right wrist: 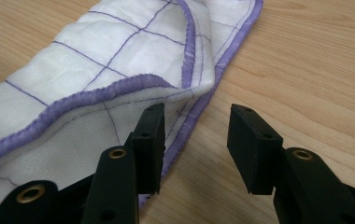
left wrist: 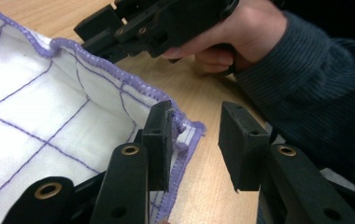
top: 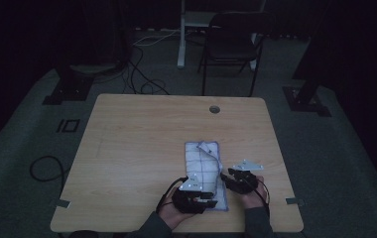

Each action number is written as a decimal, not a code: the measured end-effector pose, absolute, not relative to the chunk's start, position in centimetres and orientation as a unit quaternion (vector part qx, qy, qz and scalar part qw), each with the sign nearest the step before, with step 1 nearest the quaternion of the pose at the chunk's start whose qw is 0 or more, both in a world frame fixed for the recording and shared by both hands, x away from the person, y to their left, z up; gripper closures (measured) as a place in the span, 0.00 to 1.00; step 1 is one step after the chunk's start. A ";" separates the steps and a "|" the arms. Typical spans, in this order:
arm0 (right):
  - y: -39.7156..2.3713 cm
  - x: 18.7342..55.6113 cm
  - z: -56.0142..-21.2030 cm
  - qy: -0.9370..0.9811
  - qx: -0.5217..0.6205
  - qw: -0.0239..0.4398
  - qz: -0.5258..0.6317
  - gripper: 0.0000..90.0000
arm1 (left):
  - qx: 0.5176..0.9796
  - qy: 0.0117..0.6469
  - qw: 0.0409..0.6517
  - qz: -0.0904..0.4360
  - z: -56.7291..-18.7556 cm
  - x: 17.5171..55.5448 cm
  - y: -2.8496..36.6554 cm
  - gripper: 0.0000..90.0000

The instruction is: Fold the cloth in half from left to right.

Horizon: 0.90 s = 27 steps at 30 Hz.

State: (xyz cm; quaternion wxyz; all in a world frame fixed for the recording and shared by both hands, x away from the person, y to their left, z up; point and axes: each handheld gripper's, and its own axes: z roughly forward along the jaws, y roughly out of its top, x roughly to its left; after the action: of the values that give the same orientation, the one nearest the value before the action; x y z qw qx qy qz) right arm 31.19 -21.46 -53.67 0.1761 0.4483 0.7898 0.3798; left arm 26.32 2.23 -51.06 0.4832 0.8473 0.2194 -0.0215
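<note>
left gripper (top: 211, 197) — jaws apart, nothing gripped | right gripper (top: 224, 176) — jaws apart, nothing gripped

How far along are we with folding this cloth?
Done: the white cloth with purple edging already lies as a narrow folded strip on the table. In hand: nothing; the left gripper and right gripper both stand open at the near edge, the cloth touching each one's left jaw. Left, probably: a further fold across its length.
</note>
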 end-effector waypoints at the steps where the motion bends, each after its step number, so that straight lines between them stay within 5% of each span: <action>1: -21.5 31.2 -53.7 0.790 0.448 0.176 0.379 0.63 | 0.847 0.224 0.481 -0.015 -51.1 26.3 2.5 0.72; 5: -21.5 31.0 -53.8 0.793 0.445 0.175 0.376 0.63 | 0.855 0.256 0.448 0.053 -51.9 26.7 3.8 0.72; 15: -20.8 30.5 -54.1 0.804 0.438 0.176 0.363 0.63 | 0.863 0.291 0.401 0.100 -54.4 27.6 4.0 0.67; 18: -20.7 30.5 -54.2 0.809 0.434 0.179 0.354 0.63 | 0.867 0.283 0.392 0.120 -54.4 27.4 3.8 0.75; 22: -20.7 30.5 -54.3 0.811 0.432 0.176 0.353 0.64 | 0.867 0.289 0.389 0.117 -54.1 27.6 4.3 0.97; 27: -20.7 30.5 -54.3 0.812 0.430 0.177 0.353 0.64 | 0.864 0.293 0.389 0.127 -53.7 27.5 5.4 1.00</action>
State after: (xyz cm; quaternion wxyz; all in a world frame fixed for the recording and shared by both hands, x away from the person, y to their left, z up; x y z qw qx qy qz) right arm 30.52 -20.70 -54.33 0.1768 0.4297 0.8121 0.3530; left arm 27.46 5.36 -53.71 0.3888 0.8643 0.2926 0.1273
